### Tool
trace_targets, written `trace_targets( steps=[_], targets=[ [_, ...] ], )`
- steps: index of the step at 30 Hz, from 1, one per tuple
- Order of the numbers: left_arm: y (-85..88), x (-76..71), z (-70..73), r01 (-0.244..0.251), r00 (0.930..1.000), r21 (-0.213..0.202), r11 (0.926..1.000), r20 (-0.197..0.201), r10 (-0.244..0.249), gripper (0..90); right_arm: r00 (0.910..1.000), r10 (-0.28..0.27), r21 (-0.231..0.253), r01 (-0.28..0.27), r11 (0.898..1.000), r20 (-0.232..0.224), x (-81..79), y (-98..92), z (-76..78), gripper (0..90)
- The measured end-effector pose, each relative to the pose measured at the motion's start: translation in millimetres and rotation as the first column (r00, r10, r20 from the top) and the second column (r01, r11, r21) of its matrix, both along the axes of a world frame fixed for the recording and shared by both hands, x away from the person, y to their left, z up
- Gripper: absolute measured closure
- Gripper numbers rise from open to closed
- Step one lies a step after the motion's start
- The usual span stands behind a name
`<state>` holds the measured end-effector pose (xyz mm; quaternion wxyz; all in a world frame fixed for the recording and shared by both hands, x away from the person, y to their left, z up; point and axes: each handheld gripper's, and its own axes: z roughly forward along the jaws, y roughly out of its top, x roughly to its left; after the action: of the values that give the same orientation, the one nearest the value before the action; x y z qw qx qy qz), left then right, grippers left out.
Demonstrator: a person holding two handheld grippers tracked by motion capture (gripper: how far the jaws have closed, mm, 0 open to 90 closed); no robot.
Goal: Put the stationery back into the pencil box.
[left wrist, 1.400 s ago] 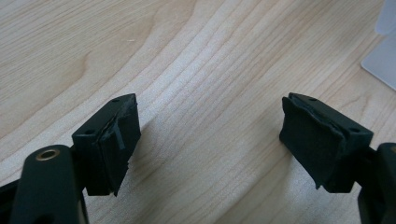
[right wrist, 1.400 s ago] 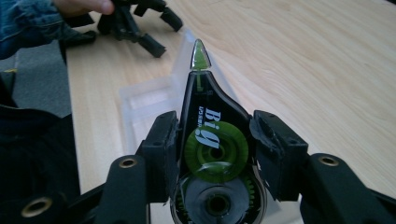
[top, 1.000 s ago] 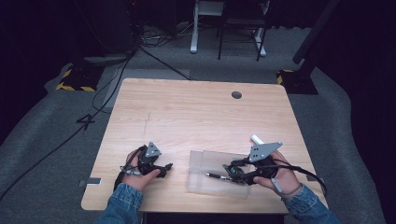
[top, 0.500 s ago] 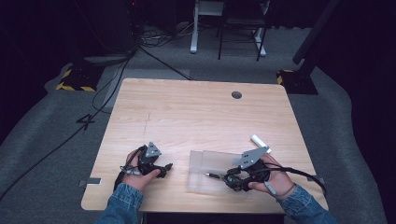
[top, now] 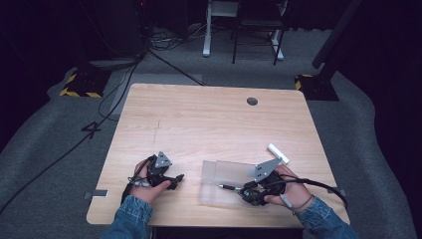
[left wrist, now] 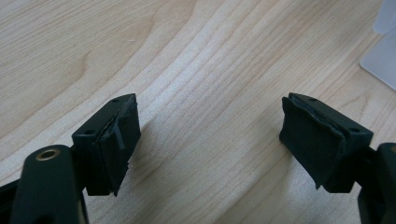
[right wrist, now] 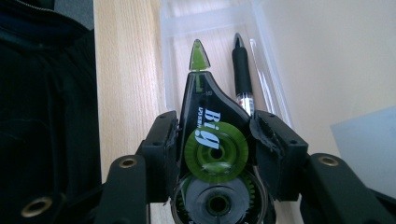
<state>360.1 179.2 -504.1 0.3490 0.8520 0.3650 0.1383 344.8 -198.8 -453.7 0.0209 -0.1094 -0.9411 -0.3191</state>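
Hovering at the desk's (top: pixel 149 107) near edge, the right gripper (top: pixel 245 191) meets the tray (top: pixel 214 172); the left gripper (left wrist: pixel 210 140) gapes empty; the right view shows the tape roller (right wrist: pixel 208 135) clamped above a pen (right wrist: pixel 242 70), risking jamming.

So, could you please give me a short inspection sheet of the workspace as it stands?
Surface: wooden table, round grommet hole near its far edge.
Job's things: black and green correction tape dispenser clamped in the right gripper, over the clear plastic tray; black pen lying in the tray.
Clutter: white stick-shaped item beside the tray.
Grippers: left gripper open, empty, low over the wood.
Cables: black leads across the floor.
Surroundings: grey carpet, hazard-striped bases, frame legs beyond.
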Motion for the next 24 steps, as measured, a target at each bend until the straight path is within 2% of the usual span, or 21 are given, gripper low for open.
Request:
trace_targets(
  steps=[7,11,24],
  targets=[
    [0.0,0.0,0.0,0.000,1.0000,0.000,1.0000,0.000,0.000,20.0,1.0000,0.005,-0.039,-0.005,0.999,-0.004,0.5,1.2,-4.9,52.4],
    [0.0,0.0,0.0,0.000,1.0000,0.000,1.0000,0.000,0.000,20.0,0.9998,0.019,-0.051,-0.019,0.999,0.000,1.4,1.2,-6.5,52.4],
    [0.0,0.0,0.0,0.000,1.0000,0.000,1.0000,0.000,0.000,20.0,0.9998,0.018,-0.073,-0.019,0.997,-0.013,1.2,2.8,-11.2,52.2]
  ],
)
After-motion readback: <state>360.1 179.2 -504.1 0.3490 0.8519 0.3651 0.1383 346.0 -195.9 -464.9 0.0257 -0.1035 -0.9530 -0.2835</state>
